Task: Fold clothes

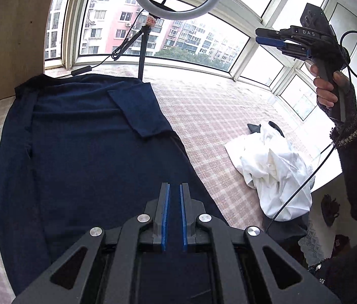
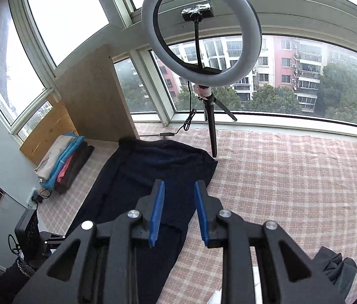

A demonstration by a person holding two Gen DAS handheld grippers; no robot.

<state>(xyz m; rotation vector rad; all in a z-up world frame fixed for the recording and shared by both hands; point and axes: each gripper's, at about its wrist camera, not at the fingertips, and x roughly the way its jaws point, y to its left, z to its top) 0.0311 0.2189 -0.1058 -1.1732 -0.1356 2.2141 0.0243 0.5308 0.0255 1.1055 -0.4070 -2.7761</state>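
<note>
Your left gripper [image 1: 174, 190] has its blue pads a narrow gap apart, holding nothing, low over the near end of the navy garment [image 1: 89, 152]. Your right gripper [image 2: 179, 190] is spread wider, also empty, raised in the air in your right hand [image 1: 326, 88]. The navy garment lies flat on the checked cloth [image 2: 292, 177], one sleeve folded inward. A crumpled white garment [image 1: 272, 169] sits to its right, the ring light [image 2: 201, 33] at the far edge.
</note>
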